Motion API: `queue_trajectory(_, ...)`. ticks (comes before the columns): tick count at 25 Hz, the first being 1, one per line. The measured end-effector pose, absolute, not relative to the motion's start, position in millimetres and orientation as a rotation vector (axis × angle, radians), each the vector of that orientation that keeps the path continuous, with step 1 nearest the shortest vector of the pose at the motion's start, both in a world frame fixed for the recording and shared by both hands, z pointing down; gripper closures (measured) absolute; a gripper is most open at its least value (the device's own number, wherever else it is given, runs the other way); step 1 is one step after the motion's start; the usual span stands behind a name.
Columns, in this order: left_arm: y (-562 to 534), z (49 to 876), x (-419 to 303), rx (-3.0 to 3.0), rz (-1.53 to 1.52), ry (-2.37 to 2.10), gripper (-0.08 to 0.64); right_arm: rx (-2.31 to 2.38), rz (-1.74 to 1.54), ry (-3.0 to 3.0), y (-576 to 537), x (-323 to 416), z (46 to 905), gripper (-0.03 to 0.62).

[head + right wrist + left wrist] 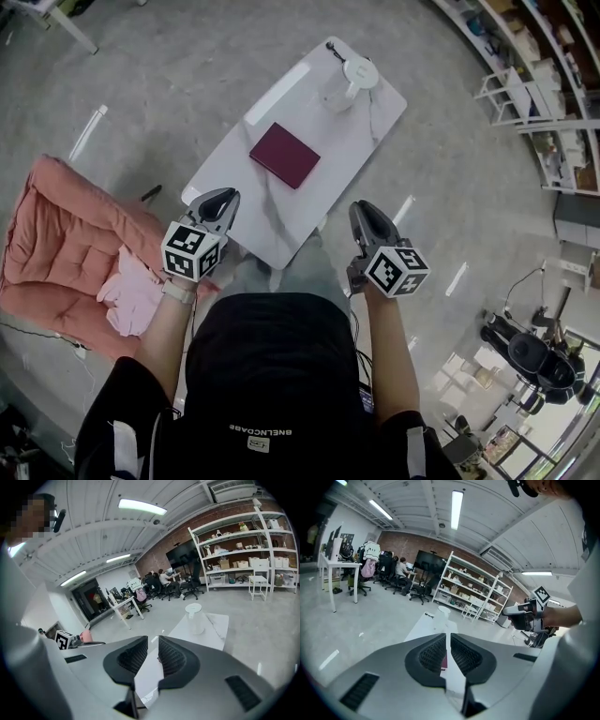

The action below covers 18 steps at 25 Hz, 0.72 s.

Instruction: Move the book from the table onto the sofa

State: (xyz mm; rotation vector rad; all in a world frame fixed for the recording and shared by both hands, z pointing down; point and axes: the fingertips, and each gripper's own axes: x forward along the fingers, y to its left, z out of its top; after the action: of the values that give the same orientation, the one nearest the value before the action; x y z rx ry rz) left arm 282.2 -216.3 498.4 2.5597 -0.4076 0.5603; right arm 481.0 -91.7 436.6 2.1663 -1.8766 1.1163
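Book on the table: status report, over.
Left tool and right tool shut, empty. Book flat on table, untouched. Nothing between tools and book; jug stands beyond it.

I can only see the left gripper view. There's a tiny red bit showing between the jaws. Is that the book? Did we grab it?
Observer: No. In the head view the book lies flat on the white table, ahead of the left gripper and untouched.
Operator: Where's the sofa? I can't find it!
Observer: The pink sofa sits on the floor to the left of the table, with a pale pink cloth lying on it.
Operator: Is the other gripper open?
Observer: No. The right gripper has its jaws together, with nothing between them.
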Motion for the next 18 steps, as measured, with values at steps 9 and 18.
queue_trajectory(9,-236,542,289,2.515,0.607,-0.428,0.515,2.103,1.187,-1.836,-113,497,479,0.517)
queue_trajectory(18,-247,591,311,2.437,0.666,-0.458,0.484,2.055,1.334,-1.817,-134,523,533,0.479)
